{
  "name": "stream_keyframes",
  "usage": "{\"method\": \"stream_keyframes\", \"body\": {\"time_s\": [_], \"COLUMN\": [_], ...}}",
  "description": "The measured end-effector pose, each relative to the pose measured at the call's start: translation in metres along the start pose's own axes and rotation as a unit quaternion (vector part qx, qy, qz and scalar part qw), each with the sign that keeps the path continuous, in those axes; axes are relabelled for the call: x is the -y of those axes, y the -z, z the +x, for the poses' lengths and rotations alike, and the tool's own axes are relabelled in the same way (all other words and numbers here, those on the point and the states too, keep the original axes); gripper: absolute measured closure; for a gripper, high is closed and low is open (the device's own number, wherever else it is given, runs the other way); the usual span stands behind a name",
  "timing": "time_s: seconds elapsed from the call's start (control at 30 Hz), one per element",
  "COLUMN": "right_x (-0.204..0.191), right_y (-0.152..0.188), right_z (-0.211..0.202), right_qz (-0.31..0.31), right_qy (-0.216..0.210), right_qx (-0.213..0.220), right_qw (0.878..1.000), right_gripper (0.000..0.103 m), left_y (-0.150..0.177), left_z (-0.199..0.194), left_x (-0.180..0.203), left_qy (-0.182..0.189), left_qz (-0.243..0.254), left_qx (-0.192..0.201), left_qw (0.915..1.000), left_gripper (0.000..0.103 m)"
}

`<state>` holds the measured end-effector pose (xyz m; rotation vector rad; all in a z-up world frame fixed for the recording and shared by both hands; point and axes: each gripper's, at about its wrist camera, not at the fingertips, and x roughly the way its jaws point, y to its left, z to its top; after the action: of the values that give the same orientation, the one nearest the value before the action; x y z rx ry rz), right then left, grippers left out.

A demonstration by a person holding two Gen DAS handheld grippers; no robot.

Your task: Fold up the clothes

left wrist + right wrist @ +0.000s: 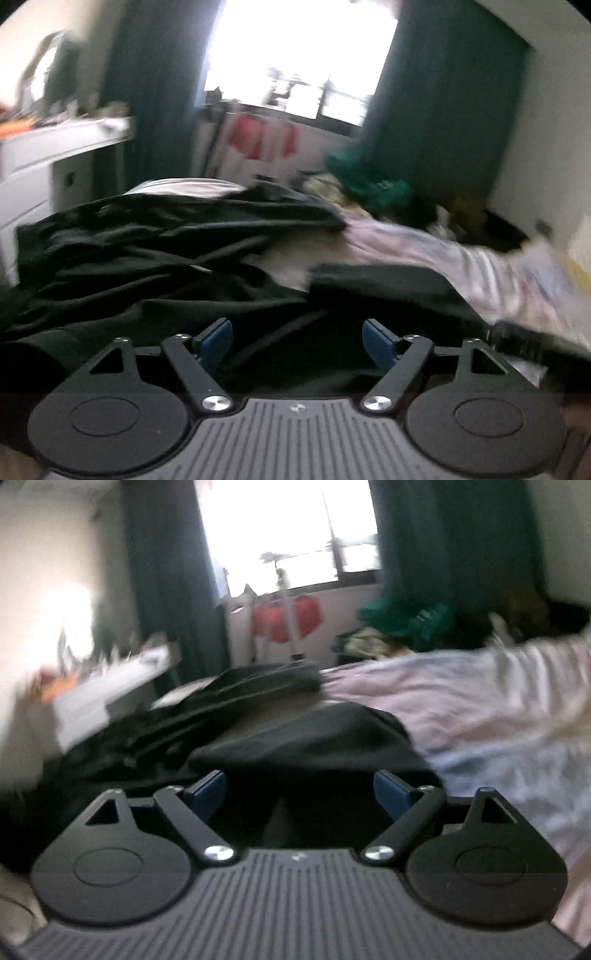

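In the left wrist view the left tongs [297, 338] are standing spread wide, their blue pads [218, 338] apart with nothing pinched between them, and black clothing [155, 240] is lying crumpled on the bed directly ahead of and beneath the tips, reaching off to their left side. Beyond the right pad a pale striped bedsheet [461, 258] is stretching away, and a flatter fold of the dark cloth is lying across it just ahead of the tongs. Farther ahead a green heap [373, 177] is sitting on the far end of the bed, red garments [255, 138] are hanging under a bright window [299, 62] flanked by dark curtains [155, 85], and a white dresser [51, 155] with clutter on top is standing to the left. The picture is blurring, and no writing is readable; only a small mark is showing on the ribbed grey body. In the right wrist view the right tongs [299, 792] are likewise gaping, pads [391, 794] well apart and gripping nothing, with a mound of the black clothing [314, 734] lying just ahead of the tips and more of it trailing away to their left. The bedsheet [480, 709] is filling the right side, the green heap [410, 622] and red garments [284, 618] are sitting far ahead, and the dresser [110, 690] is smearing at left. No label is legible here either.
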<state>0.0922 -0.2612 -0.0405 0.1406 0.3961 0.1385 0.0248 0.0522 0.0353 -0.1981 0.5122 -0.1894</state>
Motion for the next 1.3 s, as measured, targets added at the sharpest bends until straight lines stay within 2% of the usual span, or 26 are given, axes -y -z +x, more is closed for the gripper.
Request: {"method": "stream_keyframes", "body": {"time_s": [0.1,0.2,0.33,0.5,0.53,0.57,0.6,0.63,0.67,0.8,0.87,0.9,0.97,1.07,1.17,1.3], "right_x": [-0.034,-0.061,-0.083,-0.112,-0.114,-0.117,-0.119,-0.115,-0.111,-0.059,-0.015,0.008,0.061,0.131,0.196,0.27], "right_y": [-0.005,-0.011,-0.016,-0.009,-0.009,-0.009,-0.008,-0.014,-0.02,-0.061,-0.079,-0.085,-0.09,-0.08,-0.047,0.019], "right_z": [0.031,0.064,0.112,0.17,0.176,0.182,0.187,0.187,0.186,0.14,0.108,0.093,0.06,0.028,0.006,-0.004], "right_qz": [-0.065,-0.119,-0.155,-0.237,-0.256,-0.275,-0.294,-0.284,-0.272,-0.132,-0.036,0.005,0.098,0.197,0.281,0.392], "right_qy": [-0.03,-0.064,-0.05,-0.036,-0.02,-0.003,0.014,0.027,0.039,0.057,0.073,0.086,0.127,0.202,0.268,0.29], "right_qx": [-0.025,-0.049,-0.071,-0.132,-0.137,-0.141,-0.145,-0.142,-0.137,-0.047,-0.002,0.02,0.067,0.095,0.078,0.023], "right_qw": [0.997,0.99,0.984,0.962,0.957,0.951,0.945,0.948,0.952,0.988,0.997,0.996,0.985,0.955,0.918,0.873], "right_gripper": [0.017,0.023,0.023,0.023,0.031,0.049,0.061,0.084,0.091,0.096,0.096,0.096,0.096,0.096,0.096,0.096], "left_y": [-0.009,-0.009,-0.006,-0.001,0.0,0.001,0.003,0.003,0.004,0.006,0.006,0.006,0.006,0.007,0.008,0.01], "left_z": [0.01,0.018,0.027,0.041,0.042,0.045,0.047,0.048,0.048,0.049,0.048,0.047,0.047,0.048,0.049,0.053], "left_x": [-0.025,-0.042,-0.062,-0.072,-0.073,-0.07,-0.068,-0.066,-0.065,-0.064,-0.064,-0.063,-0.063,-0.061,-0.057,-0.055], "left_qy": [-0.018,-0.033,0.004,-0.004,-0.008,-0.012,-0.015,-0.017,-0.017,-0.023,-0.027,-0.028,-0.033,-0.042,-0.052,-0.065], "left_qz": [-0.024,-0.019,-0.051,-0.066,-0.064,-0.061,-0.058,-0.056,-0.053,-0.053,-0.056,-0.058,-0.06,-0.057,-0.048,-0.048], "left_qx": [0.017,0.01,0.0,-0.007,-0.008,-0.007,-0.006,-0.005,-0.003,-0.006,-0.008,-0.007,-0.007,-0.01,-0.013,-0.019], "left_qw": [0.9994,0.9992,0.9987,0.9978,0.9979,0.998,0.9982,0.9983,0.9985,0.9983,0.998,0.9979,0.9976,0.9974,0.9974,0.9965], "left_gripper": [0.023,0.023,0.023,0.023,0.023,0.023,0.023,0.023,0.023,0.023,0.023,0.023,0.023,0.023,0.023,0.023]}}
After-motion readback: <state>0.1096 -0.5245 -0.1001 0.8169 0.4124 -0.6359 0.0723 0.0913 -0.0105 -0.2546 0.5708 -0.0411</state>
